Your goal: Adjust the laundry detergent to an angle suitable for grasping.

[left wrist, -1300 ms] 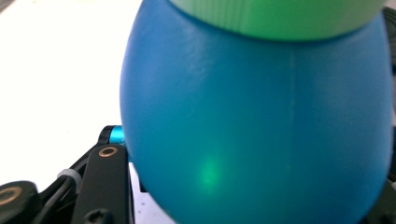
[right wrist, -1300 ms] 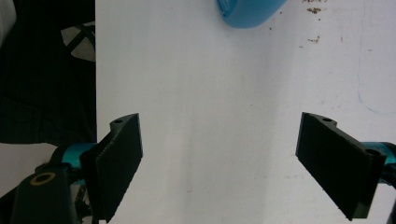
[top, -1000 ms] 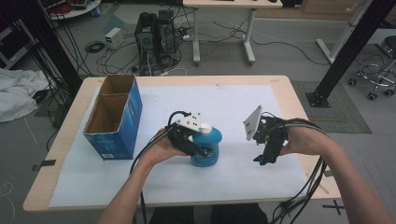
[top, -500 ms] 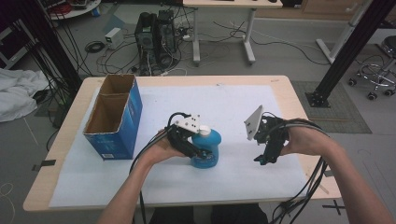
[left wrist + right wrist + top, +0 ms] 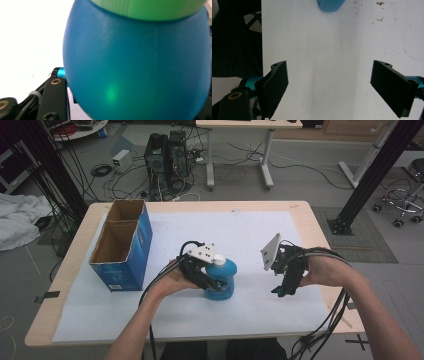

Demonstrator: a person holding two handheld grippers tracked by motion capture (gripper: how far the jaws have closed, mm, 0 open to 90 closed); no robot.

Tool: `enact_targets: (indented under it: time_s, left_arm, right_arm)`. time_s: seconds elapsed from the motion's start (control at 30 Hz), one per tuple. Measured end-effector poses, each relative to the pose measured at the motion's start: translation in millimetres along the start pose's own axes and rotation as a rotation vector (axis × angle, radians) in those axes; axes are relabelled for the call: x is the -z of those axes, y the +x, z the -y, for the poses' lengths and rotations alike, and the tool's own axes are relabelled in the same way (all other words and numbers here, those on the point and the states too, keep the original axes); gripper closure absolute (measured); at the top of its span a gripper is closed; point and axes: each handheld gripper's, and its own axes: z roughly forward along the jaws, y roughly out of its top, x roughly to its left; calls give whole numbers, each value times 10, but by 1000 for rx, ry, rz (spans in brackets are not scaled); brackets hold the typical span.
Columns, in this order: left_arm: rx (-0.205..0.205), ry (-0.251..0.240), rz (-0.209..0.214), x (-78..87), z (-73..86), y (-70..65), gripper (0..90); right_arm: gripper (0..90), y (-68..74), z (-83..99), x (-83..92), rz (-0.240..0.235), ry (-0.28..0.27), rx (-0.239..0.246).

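1. The left gripper [image 5: 212,281] is clamped on a round blue plastic bottle with a white cap [image 5: 222,279]; its jaws have just been easing apart.
2. The bottle stands on the white table cover [image 5: 250,232], mid-table.
3. The right gripper [image 5: 283,289] hovers nearby, jaws wide apart and holding nothing.
4. A blue cardboard box [image 5: 125,245] sits open at the left.

The left gripper [image 5: 212,281] hides much of the blue bottle [image 5: 223,279], whose cap gets cut off up close.
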Motion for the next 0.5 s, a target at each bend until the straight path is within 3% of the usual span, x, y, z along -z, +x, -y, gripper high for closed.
enact_targets:
  time_s: [0.03,0.07,0.1,0.13,0.17,0.2,0.23,0.27,0.3,0.33,0.37,0.4,0.5]
  left_arm:
    - [5,-9,1,-6,4,-1,425]
    - [-28,19,4,14,1,23,425]
    - [5,-7,2,-5,4,6,425]
    - [-27,26,9,13,1,32,422]
    - [15,5,6,-9,7,7,418]
    - [-18,44,2,3,5,34,398]
    - [23,19,-2,-27,13,9,367]
    - [-6,43,7,-15,11,27,365]
    - [20,27,6,-24,7,6,365]
    - [24,14,3,-31,7,-2,365]
    - [1,36,7,-16,2,11,365]
    - [23,16,3,-29,4,-7,365]
    - [27,11,4,-13,3,-10,365]
  right_arm:
    - [138,-9,3,-4,4,-2,13]
    - [138,4,1,-6,2,-5,-8]
    - [138,-4,-1,-2,1,1,2]
    - [138,-4,-1,-2,0,2,3]
    - [138,4,2,-10,3,-7,-6]
    - [138,2,2,-9,3,-6,-5]
    - [138,1,1,-6,0,-2,-4]
    - [138,4,3,-11,2,-7,-6]
    - [138,0,1,-7,0,-2,-3]
    - [138,9,-3,-10,1,-5,-17]
    - [138,2,-3,-8,-1,0,-3]
    - [138,2,-4,-9,-2,-1,-4]
    - [138,8,-8,-7,-1,-1,-6]
